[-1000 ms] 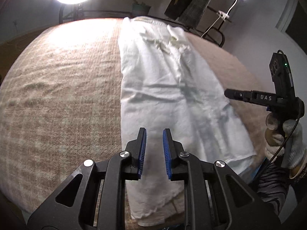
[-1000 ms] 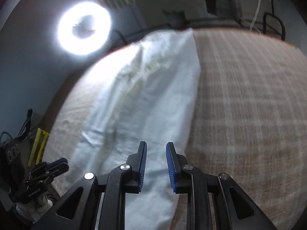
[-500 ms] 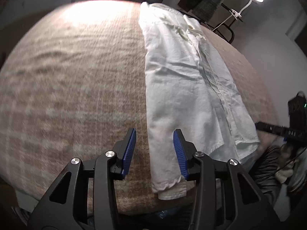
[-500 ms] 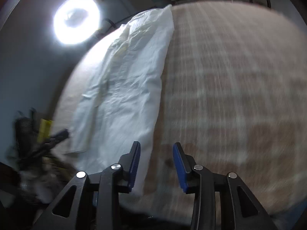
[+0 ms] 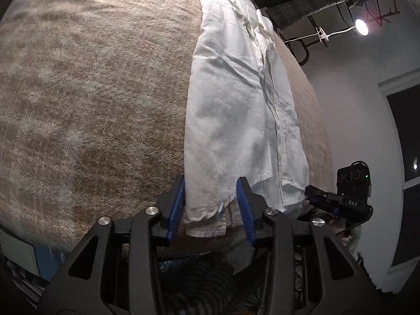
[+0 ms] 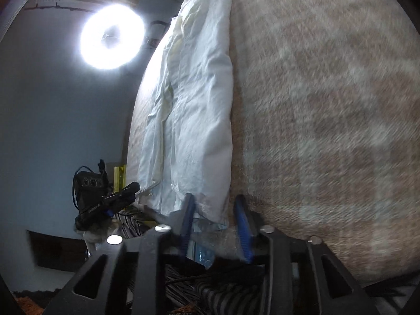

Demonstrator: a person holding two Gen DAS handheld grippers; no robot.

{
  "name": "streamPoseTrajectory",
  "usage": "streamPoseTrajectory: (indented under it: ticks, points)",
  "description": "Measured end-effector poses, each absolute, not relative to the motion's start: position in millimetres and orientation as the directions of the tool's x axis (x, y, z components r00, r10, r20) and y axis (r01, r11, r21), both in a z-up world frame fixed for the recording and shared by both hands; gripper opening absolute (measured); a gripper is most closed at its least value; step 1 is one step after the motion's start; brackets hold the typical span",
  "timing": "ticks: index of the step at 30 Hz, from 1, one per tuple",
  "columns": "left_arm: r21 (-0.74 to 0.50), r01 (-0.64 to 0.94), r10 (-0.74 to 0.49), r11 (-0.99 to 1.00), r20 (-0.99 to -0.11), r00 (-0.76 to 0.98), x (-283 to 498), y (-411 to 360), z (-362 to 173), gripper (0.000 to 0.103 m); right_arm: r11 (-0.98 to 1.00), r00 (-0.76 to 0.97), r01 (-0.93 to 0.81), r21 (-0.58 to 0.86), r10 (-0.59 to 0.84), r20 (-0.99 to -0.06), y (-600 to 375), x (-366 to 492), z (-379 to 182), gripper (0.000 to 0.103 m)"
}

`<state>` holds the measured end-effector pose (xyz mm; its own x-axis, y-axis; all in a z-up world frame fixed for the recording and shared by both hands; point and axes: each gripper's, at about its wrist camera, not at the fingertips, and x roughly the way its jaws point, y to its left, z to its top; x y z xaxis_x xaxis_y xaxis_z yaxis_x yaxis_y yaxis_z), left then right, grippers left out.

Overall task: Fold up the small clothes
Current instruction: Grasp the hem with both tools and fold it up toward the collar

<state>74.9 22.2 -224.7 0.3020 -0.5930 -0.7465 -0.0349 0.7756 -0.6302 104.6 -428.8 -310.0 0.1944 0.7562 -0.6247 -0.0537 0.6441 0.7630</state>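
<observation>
White shirt's (image 5: 236,120) hem lies between closing fingers (image 5: 176,204).

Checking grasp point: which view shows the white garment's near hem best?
Left wrist view: the white garment lies sharp, its hem corner between the closing left claw. Right wrist view shows the hem narrower, blurred, partly behind the closing right claw.

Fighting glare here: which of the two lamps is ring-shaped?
The large white ring light in the right wrist view; the small white gooseneck lamp is a plain bulb.
</observation>
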Motion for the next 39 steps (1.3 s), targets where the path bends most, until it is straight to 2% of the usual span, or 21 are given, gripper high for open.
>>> streamPoseTrajectory:
  ticks: [2,3,8,15,23,29,39]
  points:
    - [-0.649,-0.041,-0.613,0.76,-0.735,0.29,74.0,22.1,-226.1,0.02,0.631,0.203,-0.044,0.774,0.764,-0.612,-425.3,102.4,-312.3,0.017]
    - [-0.652,-0.04,-0.616,0.757,-0.732,0.292,73.4,22.1,-224.9,0.013,0.634,0.21,-0.043,0.772,0.761,-0.614,-425.0,100.0,-311.5,0.013]
    - [-0.695,-0.029,-0.65,0.719,-0.686,0.326,75.0,23.1,-210.4,0.006,0.615,0.261,-0.028,0.788,0.766,-0.588,-427.7,102.5,-301.1,0.008]
    - [-0.692,0.043,-0.657,0.721,-0.662,0.36,89.4,10.4,-178.7,0.006,0.565,0.343,-0.056,0.823,0.785,-0.516,-431.1,118.4,-269.1,0.005]
    - [-0.668,0.092,-0.637,0.739,-0.647,0.419,128.3,1.3,-151.2,0.005,0.562,0.409,-0.078,0.823,0.771,-0.488,-425.1,161.9,-237.9,0.005]
    - [-0.658,0.065,-0.608,0.75,-0.648,0.459,170.6,4.0,-146.1,0.005,0.571,0.484,-0.056,0.819,0.733,-0.478,-427.2,201.6,-230.7,0.005]
    - [-0.584,-0.025,-0.501,0.811,-0.717,0.485,238.1,11.1,-170.2,0.005,0.633,0.517,0.012,0.774,0.659,-0.546,-427.1,274.2,-239.6,0.004]
